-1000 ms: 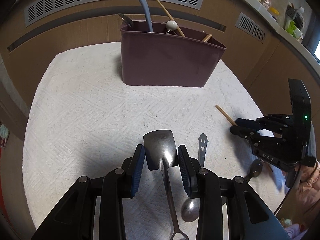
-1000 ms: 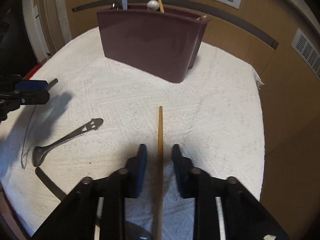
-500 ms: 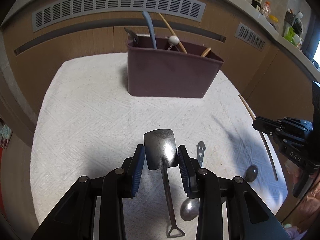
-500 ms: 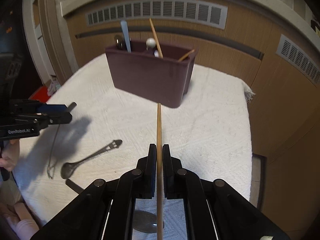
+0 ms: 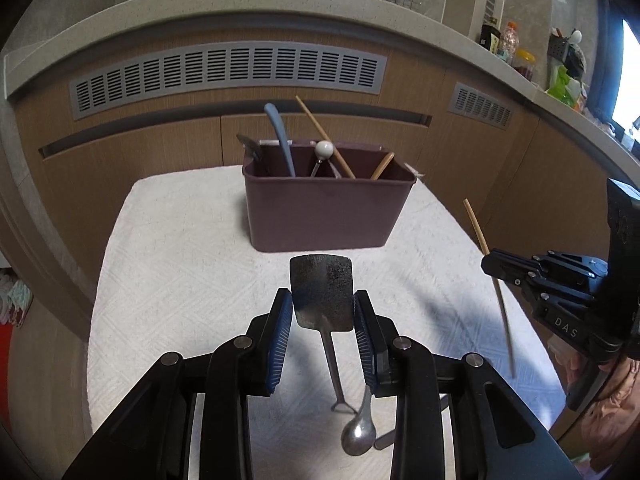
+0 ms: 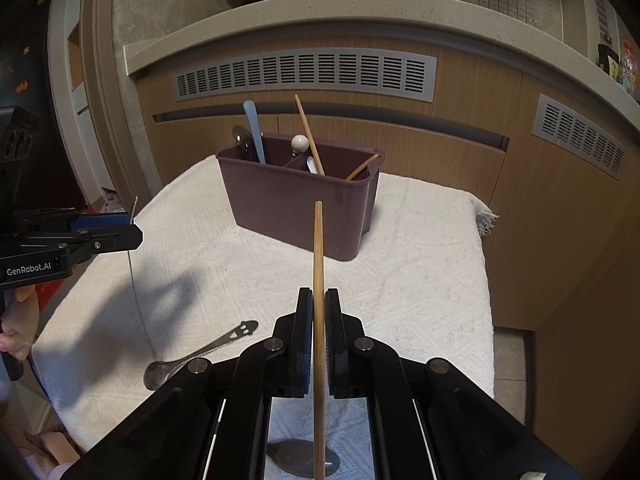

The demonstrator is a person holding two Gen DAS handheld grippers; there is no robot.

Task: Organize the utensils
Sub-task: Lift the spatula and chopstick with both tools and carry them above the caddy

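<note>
At the bench's far edge: the maroon caddy (image 5: 326, 208) stands on the white cloth (image 5: 180, 264), already holding a blue-handled tool, a ball-topped one and wooden sticks.
Left gripper (image 5: 322, 320): its jaws are closing on the metal spatula (image 5: 322, 298), blade between the blue pads, handle hanging down; a second ago the tool lay against the cloth, now it is raised clear.
Right gripper (image 6: 319, 320): jaws clenched on the wooden chopstick (image 6: 318, 264), which a second ago lay loose between open jaws on the cloth; it now points at the caddy's near wall.
Change: both tools have left the bench together and both views have risen, so the caddy's open top shows.
Meaning for the task: pick-up looks finished; carrying to the compartments is likely next.
Left on the cloth: a smiley-handled spoon (image 6: 200, 354) near the front edge, and another spoon bowl (image 6: 298, 458) under the right gripper.
Risk: the long chopstick may knock the caddy rim.
</note>
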